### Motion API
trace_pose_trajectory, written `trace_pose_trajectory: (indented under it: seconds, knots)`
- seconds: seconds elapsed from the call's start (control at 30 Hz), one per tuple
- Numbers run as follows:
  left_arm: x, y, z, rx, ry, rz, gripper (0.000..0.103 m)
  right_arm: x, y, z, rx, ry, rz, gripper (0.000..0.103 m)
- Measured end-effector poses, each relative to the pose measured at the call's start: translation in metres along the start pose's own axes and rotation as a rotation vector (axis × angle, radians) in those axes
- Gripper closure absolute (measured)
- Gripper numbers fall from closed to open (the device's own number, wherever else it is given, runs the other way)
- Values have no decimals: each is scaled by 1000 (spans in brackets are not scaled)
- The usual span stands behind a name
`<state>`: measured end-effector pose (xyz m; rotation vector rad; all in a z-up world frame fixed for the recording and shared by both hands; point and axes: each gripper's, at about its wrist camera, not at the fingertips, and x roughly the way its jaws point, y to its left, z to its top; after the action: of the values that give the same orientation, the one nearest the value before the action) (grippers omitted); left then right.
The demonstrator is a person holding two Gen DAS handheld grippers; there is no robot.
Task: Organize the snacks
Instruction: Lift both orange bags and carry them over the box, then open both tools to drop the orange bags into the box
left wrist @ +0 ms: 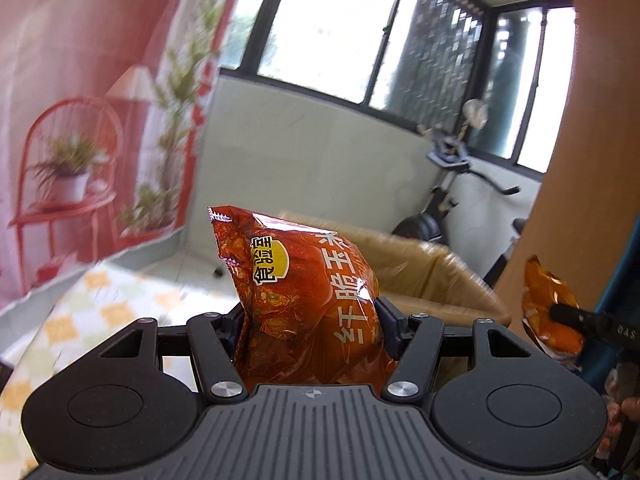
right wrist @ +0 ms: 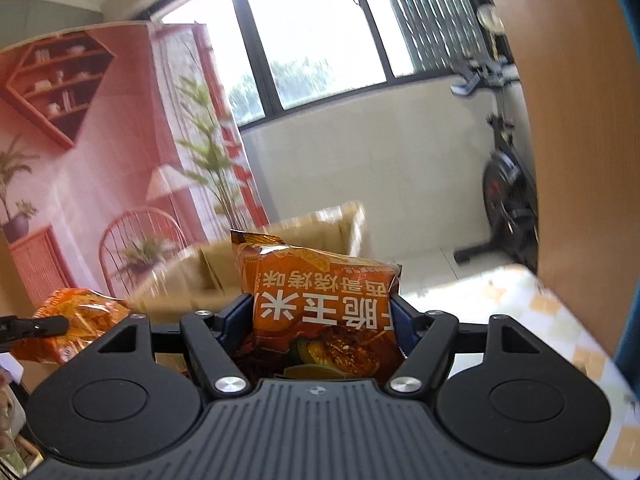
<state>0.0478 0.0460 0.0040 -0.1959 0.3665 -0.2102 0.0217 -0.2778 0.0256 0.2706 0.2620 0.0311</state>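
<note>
While the left wrist view looks toward a windowed room, the left gripper [left wrist: 310,320] has its fingers [left wrist: 390,320] closed partway on a red snack bag [left wrist: 304,300], which stands upright between them with its crimped top edge raised above the fingertips. Beyond the bag lies a tan cardboard box [left wrist: 436,276], blurred, and to the lower left a tabletop [left wrist: 100,304] with a yellow and green checked cloth. At the right edge an orange snack bag [left wrist: 548,308] shows, pinched by a dark finger of the other gripper. An exercise bike [left wrist: 452,184] stands by the wall under the windows, and a pink printed backdrop [left wrist: 80,120] fills the left.

Seen from the right wrist, the right gripper [right wrist: 322,322] holds the orange snack bag [right wrist: 320,312] between its fingers [right wrist: 230,322], which press both sides of the pack. The red snack bag [right wrist: 84,312] appears at the lower left, clamped by a dark finger. The cardboard box [right wrist: 280,256] sits behind, the checked tabletop [right wrist: 552,312] to the right, the exercise bike [right wrist: 504,184] near the wall.
</note>
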Motion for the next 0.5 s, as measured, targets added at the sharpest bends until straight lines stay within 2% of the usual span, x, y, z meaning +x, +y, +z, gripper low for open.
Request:
trace_pose_trajectory:
  seconds: [0.2,0.27,0.5]
  knots:
    - [35,-32,30,54,-57,-65,38,26,22,35,-87,-57,52,31]
    - [55,-38,38,44,-47,-78,38,47,30,41,-127,-53,56,31]
    - [115,-46,46,72,20,-30,38,118,42,49,-180,-35,13,31]
